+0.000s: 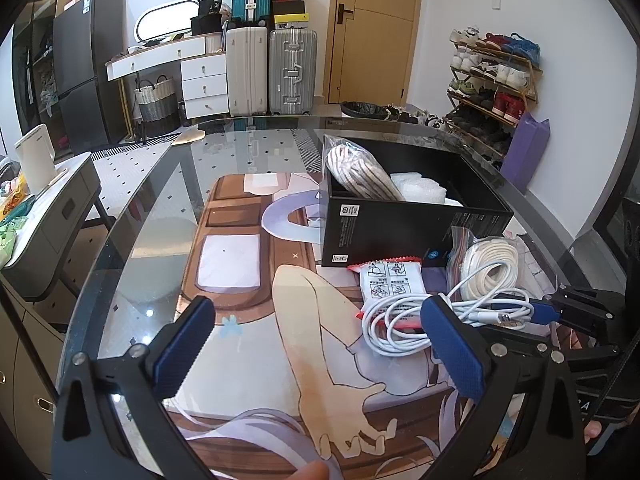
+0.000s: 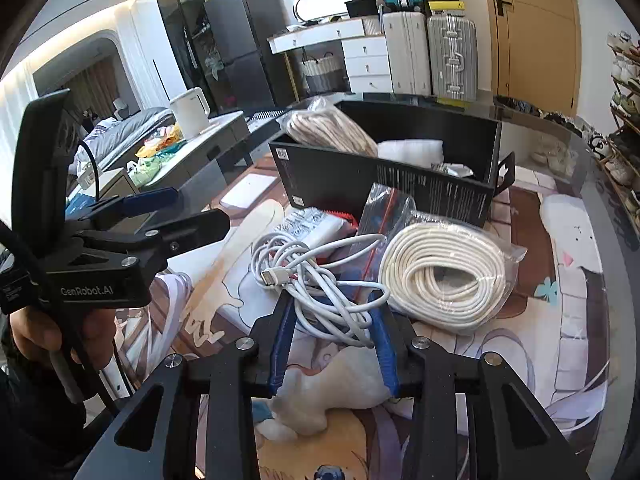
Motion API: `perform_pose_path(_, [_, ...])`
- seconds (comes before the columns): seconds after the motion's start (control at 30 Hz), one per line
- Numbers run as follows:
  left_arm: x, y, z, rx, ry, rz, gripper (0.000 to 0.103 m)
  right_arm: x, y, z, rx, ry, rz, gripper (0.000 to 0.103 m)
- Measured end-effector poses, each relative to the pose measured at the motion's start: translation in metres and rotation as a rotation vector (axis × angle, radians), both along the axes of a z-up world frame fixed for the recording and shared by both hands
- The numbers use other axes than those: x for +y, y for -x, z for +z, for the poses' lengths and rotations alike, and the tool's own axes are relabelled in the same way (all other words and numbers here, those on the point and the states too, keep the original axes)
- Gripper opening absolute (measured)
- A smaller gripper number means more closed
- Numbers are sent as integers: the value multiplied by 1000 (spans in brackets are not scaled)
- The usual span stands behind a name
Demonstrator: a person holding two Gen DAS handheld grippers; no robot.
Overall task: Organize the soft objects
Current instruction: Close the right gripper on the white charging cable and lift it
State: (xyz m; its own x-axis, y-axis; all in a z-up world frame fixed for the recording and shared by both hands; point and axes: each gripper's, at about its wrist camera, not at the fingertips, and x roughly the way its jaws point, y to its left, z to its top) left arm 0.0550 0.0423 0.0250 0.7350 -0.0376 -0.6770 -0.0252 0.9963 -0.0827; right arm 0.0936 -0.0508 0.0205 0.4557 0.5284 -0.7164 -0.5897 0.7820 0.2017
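Item 1, white charging cable (image 2: 320, 280): a loose tangle lying on the glass surface (image 1: 160, 216), directly between the fingers of the right gripper (image 2: 334, 320). The blue pads stood either side of the bundle, narrowed around it; whether they already pressed on the strands could not be told, since the loops hid the contact. The low, slanted approach probably served to gather several loops at once, as one strand alone would slip free.

Item 2, coiled white cord in a clear bag (image 2: 444, 280): just beyond the right fingers and to their right, touching the cable tangle. It looked untouched and awaiting its turn.

Item 3, white sachet with a red edge (image 1: 390, 286): ahead of the right fingers, partly under the cable, which suggests the cable had to go first.

Item 4, black box (image 1: 400, 232): farther ahead of both pairs of fingers, open at the top and evidently the collecting place. It already held a bagged striped rope (image 1: 360, 176) leaning in the left corner and a white foam piece (image 1: 418, 188) beside it.

Item 5, left gripper (image 1: 320, 340): fingers spread wide and empty, hovering over the printed mat (image 1: 240, 320) with the cable at its right finger. It appeared parked clear of the working hand.

Judged progress: partly done; three soft pieces outside the box.
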Motion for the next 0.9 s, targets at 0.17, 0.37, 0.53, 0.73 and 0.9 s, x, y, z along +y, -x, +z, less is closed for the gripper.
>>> perform_pose_path(0.17, [1, 0, 1, -3, -1, -1, 103, -4, -1, 1, 2, 26, 13, 37])
perform_pose_path(0.37, [1, 1, 2, -3, 0, 1, 103, -18, -4, 4, -5, 46, 33, 37])
perform_pose_path(0.53, [1, 1, 2, -3, 0, 0, 103, -33, -1, 19, -31, -1, 61, 36])
perform_pose_path(0.73, [1, 1, 2, -3, 0, -2, 103, -45, 4, 40, -87, -62, 46, 32])
perform_pose_path(0.9, [0, 2, 2, -3, 0, -7, 103, -50, 5, 55, -136, -78, 24, 10])
